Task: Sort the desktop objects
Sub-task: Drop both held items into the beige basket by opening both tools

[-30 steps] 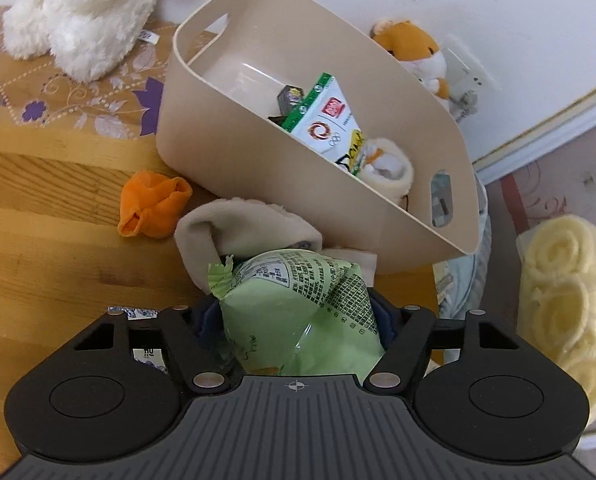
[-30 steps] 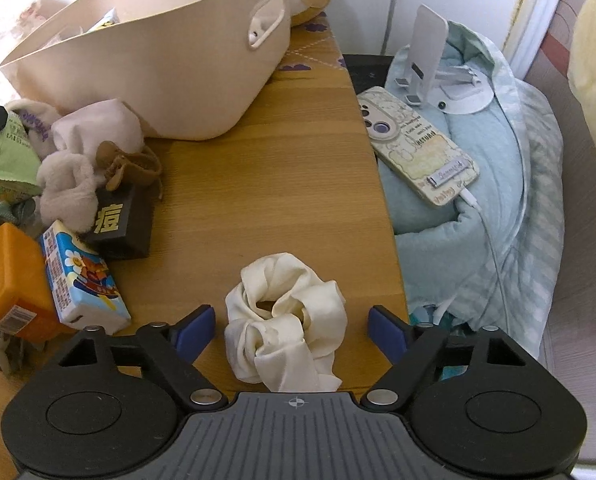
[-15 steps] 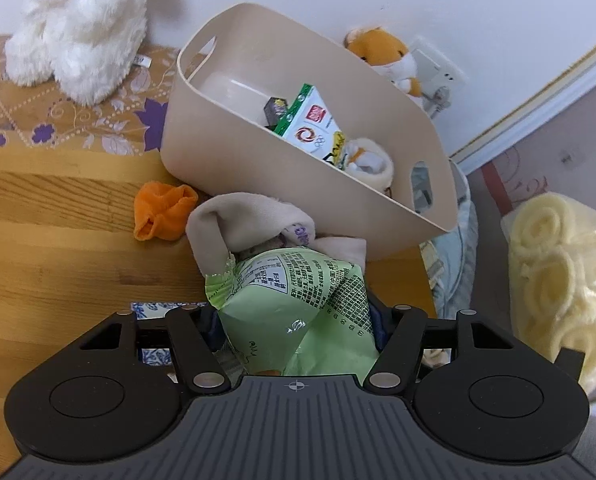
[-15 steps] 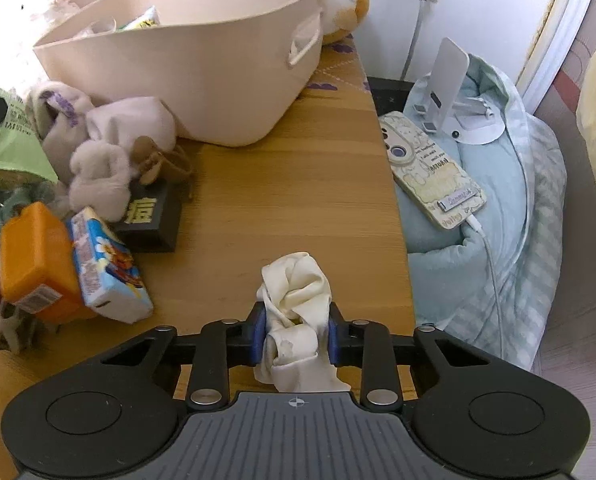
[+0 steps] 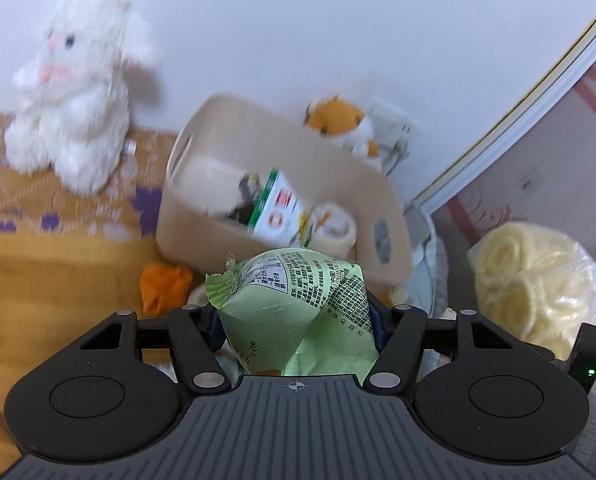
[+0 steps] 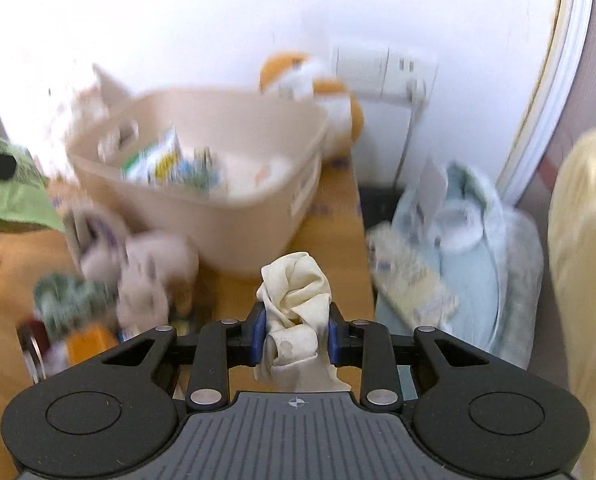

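Two grippers both loaded, left gripper (image 5: 296, 326) clamped on a green snack packet (image 5: 294, 312), right gripper (image 6: 296, 338) pinching a cream scrunchie (image 6: 296, 312), both held off the wooden desk (image 6: 338, 248), beige bin (image 5: 202, 236) just beyond, its blurred contents perhaps cartons.

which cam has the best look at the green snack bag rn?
Left wrist. The green snack bag sits centre frame, pinched in the left gripper, with its printed text sharp. The right wrist view catches only a corner of it at the far left edge; the right gripper there holds the cream scrunchie.
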`<state>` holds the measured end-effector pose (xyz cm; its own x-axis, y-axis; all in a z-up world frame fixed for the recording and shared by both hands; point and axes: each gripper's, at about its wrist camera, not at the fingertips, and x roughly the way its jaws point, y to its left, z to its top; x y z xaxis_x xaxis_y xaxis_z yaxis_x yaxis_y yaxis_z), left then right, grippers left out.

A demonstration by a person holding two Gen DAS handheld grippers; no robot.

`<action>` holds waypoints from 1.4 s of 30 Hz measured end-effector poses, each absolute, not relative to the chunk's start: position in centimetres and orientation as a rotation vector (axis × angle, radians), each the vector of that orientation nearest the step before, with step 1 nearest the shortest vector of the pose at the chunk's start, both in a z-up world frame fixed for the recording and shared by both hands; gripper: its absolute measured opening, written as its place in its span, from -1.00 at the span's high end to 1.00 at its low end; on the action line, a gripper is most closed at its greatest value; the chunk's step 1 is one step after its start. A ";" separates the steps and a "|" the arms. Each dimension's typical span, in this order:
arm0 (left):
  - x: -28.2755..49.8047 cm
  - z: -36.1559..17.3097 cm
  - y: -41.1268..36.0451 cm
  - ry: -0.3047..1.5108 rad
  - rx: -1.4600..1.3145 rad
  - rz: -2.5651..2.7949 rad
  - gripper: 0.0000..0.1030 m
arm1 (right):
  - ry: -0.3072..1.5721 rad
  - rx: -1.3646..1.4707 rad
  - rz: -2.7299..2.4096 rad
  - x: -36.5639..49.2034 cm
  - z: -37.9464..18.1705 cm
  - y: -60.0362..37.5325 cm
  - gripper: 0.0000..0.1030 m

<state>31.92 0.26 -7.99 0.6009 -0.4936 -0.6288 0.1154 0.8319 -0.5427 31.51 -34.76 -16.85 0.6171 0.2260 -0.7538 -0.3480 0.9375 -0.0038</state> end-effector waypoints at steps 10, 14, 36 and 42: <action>37.8 -4.4 -1.4 0.746 -0.437 -0.359 -0.25 | 0.699 -0.190 0.393 36.0 -12.1 -31.4 0.44; 40.0 -4.5 -3.0 0.737 -0.395 -0.339 -0.25 | 0.711 -0.180 0.430 38.1 -12.3 -29.6 0.42; 44.6 -10.1 -7.4 0.868 -0.290 -0.271 -0.53 | 0.837 -0.249 0.401 44.0 -18.4 -25.2 -0.17; 43.2 -9.4 -6.2 0.863 -0.279 -0.254 -0.53 | 0.802 -0.204 0.400 43.1 -17.1 -25.7 -0.57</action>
